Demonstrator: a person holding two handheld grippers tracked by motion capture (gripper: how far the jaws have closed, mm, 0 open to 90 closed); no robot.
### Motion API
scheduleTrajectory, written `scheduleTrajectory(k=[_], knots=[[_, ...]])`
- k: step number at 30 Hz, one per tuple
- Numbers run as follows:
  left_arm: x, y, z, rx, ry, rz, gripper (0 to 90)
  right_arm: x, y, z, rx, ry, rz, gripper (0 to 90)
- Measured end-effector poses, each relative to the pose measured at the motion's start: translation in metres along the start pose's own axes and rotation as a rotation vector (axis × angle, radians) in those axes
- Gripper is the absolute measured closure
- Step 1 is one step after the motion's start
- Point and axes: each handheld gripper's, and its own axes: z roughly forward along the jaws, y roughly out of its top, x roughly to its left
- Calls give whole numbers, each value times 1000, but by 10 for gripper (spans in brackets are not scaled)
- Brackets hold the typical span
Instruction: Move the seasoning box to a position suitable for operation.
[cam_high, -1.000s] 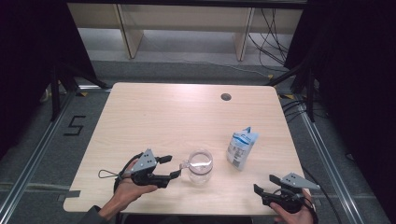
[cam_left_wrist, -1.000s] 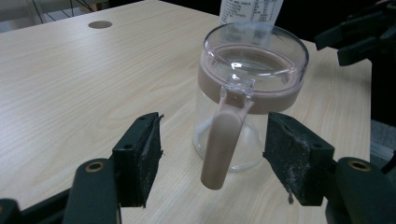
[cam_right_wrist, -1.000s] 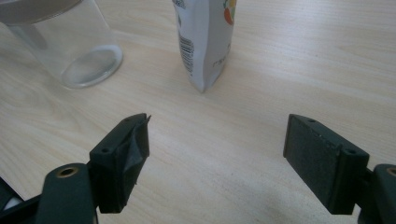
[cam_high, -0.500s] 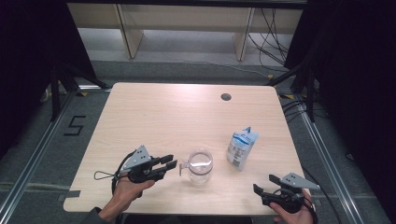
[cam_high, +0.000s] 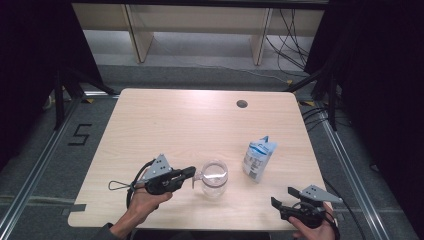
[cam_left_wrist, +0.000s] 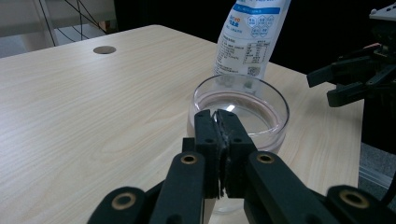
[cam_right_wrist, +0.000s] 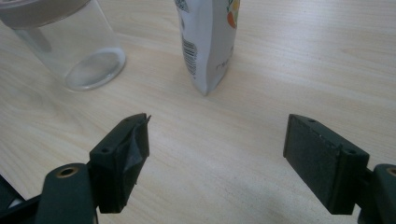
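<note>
A clear glass mug (cam_high: 215, 177) stands near the table's front edge, its small handle pointing left. My left gripper (cam_high: 191, 173) lies level at that handle. Its jaws have just been closing and now pinch the thin clear handle (cam_left_wrist: 219, 122), with the mug's rim (cam_left_wrist: 243, 107) right behind. A white and blue pouch (cam_high: 259, 159) stands upright to the right of the mug. My right gripper (cam_high: 281, 195) rests at the front right corner, open and holding nothing (cam_right_wrist: 217, 140), aimed at the pouch (cam_right_wrist: 210, 42) and the mug (cam_right_wrist: 70, 42).
The light wooden table (cam_high: 175, 125) has a round cable hole (cam_high: 242, 104) at the back right. The right gripper (cam_left_wrist: 345, 81) is seen from the left gripper view past the pouch (cam_left_wrist: 247, 37). Dark floor and metal rails surround the table.
The left gripper's jaws stood open beside the mug's handle and have closed on it. The right gripper, the mug and the pouch have kept still.
</note>
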Motion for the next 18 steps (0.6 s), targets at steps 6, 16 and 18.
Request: scheduleTrajectory(k=[6,16,18], knots=[[-1,1,3,7,2,-3,886,-4,0,1,-13,0,-34,236],[-3,1,9,34,-8,21,890,-6,-1,0,-17,13,-44,236],[-2,1,9,32,-7,15,890,-6,-1,-1,-20,5,-57,237]])
